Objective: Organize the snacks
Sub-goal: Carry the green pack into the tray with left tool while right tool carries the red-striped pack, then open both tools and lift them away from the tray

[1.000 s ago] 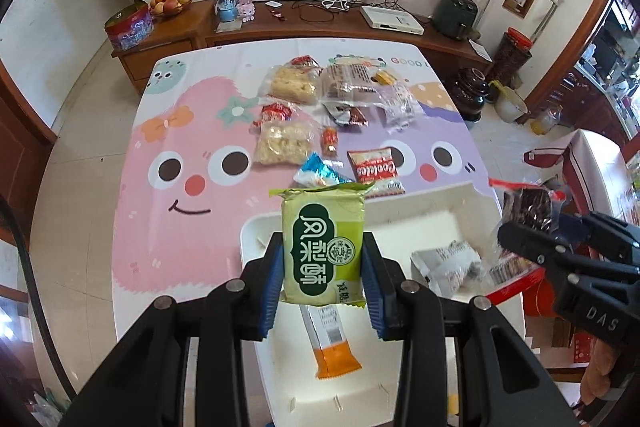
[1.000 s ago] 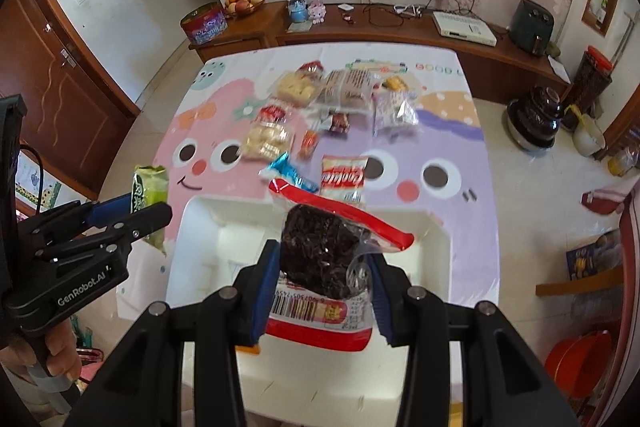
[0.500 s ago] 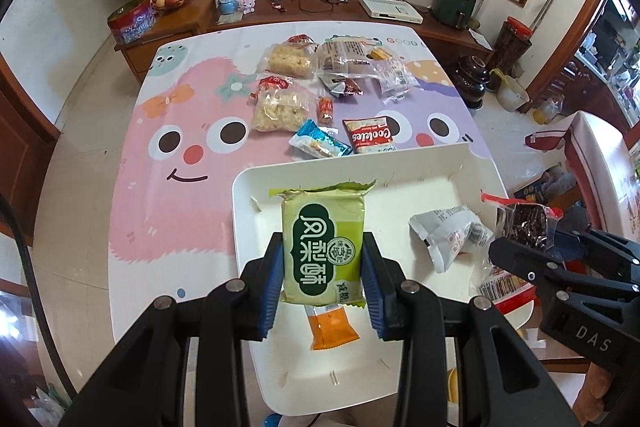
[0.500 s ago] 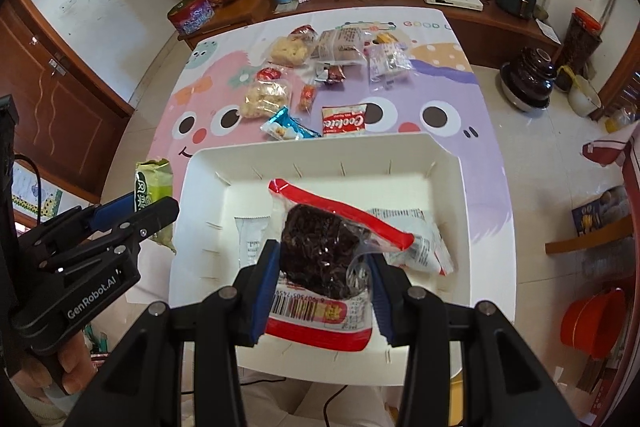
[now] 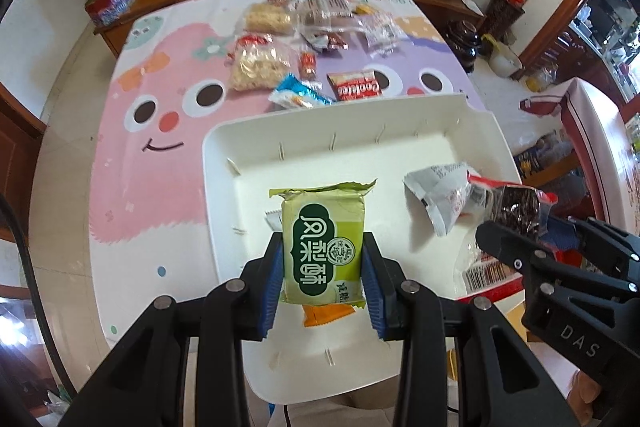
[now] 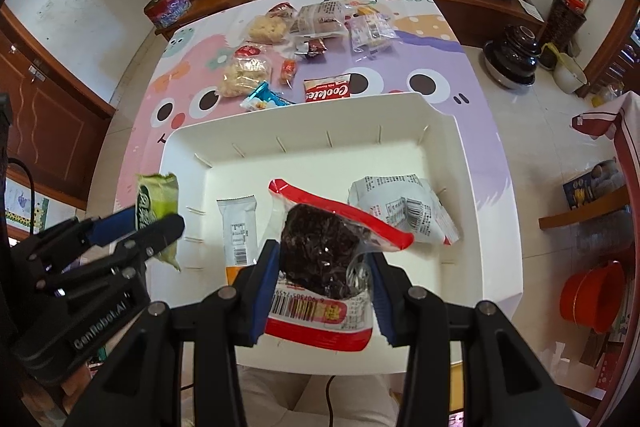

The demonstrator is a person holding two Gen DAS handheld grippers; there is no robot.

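Left gripper: my left gripper is clamped on the green pastry packet, blue pads pressed to both long sides, packet upright with its torn top edge up.
Right gripper: my right gripper holds the red-edged bag of dark dried fruit, pads on both sides, barcode end toward the camera.
White bin: I see the white bin on the bench at the near edge; both held packets hang over its inside.
In the bin: a white-and-orange bar lies at 9 o'clock of my right gripper; a grey-white printed pouch lies at 2 o'clock of it.
From the left wrist: the pouch sits at 3 o'clock of the green packet, and the bar's orange end peeks out under it.
Loose snacks: beyond the bin at 12 o'clock lie a red Cookies pack, a blue wrapper touching the bin's far rim, two clear bags of pale puffed snacks, and more packets further back.
Bench cover: a pink and purple cartoon-face cloth.
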